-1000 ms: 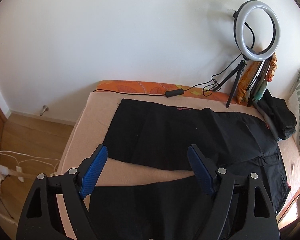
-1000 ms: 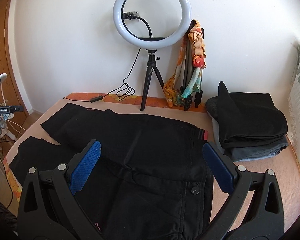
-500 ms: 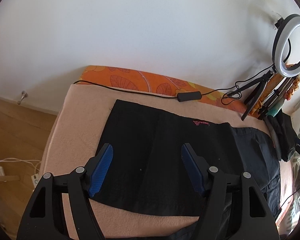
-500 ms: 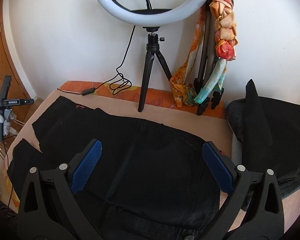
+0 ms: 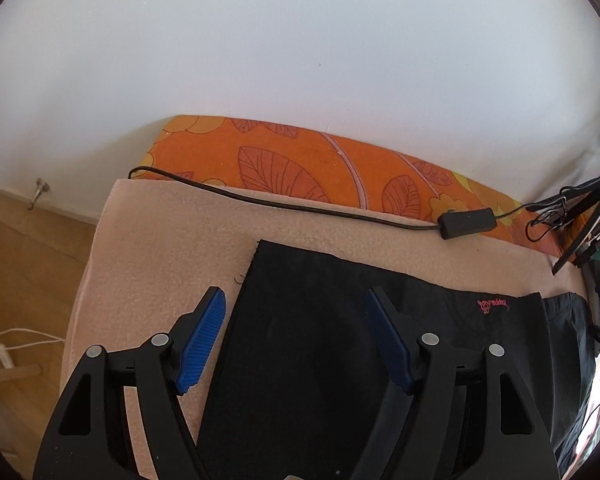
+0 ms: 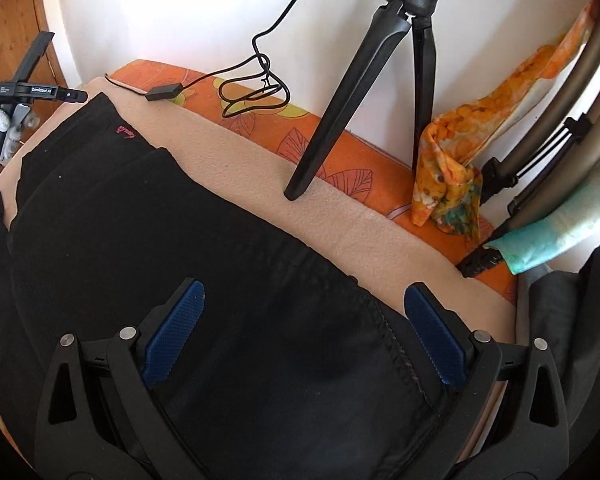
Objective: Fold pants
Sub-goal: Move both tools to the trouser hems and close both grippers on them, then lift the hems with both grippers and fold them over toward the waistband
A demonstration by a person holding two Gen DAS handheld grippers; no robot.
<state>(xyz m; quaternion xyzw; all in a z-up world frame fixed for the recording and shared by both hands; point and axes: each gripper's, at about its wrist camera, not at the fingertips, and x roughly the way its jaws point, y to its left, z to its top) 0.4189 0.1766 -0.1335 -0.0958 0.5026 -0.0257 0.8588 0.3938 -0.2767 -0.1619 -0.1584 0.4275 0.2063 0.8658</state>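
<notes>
Black pants point(image 5: 332, 344) lie flat on a pale pink blanket point(image 5: 172, 248) on a bed. In the left wrist view my left gripper point(image 5: 296, 334) is open, low over the far leg's hem corner, its left finger over the blanket and its right finger over the cloth. In the right wrist view the pants point(image 6: 180, 248) fill the lower frame. My right gripper point(image 6: 304, 332) is open and straddles the far waistband corner. A small pink logo point(image 5: 493, 305) marks the leg.
An orange leaf-print sheet point(image 5: 300, 168) lines the wall. A black cable with an inline switch point(image 5: 466, 222) lies near the hem. A tripod leg point(image 6: 332, 120), coloured scarves point(image 6: 452, 176) and folded dark clothes point(image 6: 572, 320) stand to the right. Wooden floor point(image 5: 24, 272) lies left.
Both grippers have moved forward and down towards the far edge of the pants. The left now sits over the hem corner, the right over the waistband corner. Both stay open.
</notes>
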